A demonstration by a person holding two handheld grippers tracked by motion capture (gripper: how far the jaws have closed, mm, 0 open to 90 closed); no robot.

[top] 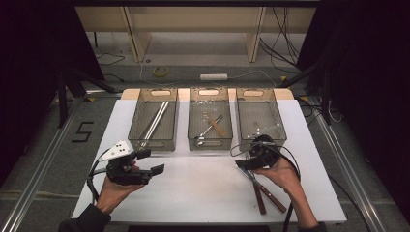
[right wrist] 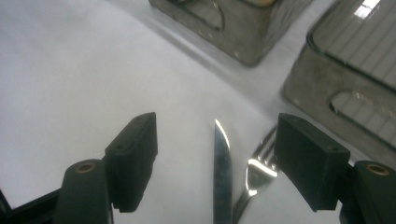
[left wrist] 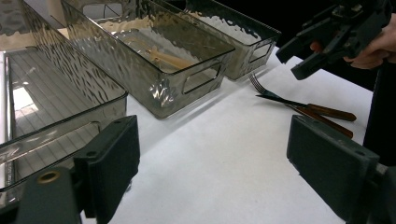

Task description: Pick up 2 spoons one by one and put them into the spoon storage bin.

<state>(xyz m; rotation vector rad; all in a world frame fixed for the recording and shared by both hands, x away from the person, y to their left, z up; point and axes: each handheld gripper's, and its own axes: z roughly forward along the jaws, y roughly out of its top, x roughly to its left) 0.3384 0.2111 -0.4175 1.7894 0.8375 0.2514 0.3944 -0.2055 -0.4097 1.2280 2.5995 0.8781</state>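
The knife is framed lengthwise between the wide-open, empty fingers of the right gripper; the left gripper, likewise open and empty, is held well apart.

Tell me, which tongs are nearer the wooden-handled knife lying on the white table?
Right. The right tongs hover open just above the wooden-handled knife; the left tongs hang open far across the table.

The surface is plain white. Three bins along its far edge are smoky grey with a rippled texture. The knife and fork have brown handles and silver metal; both tools are black.
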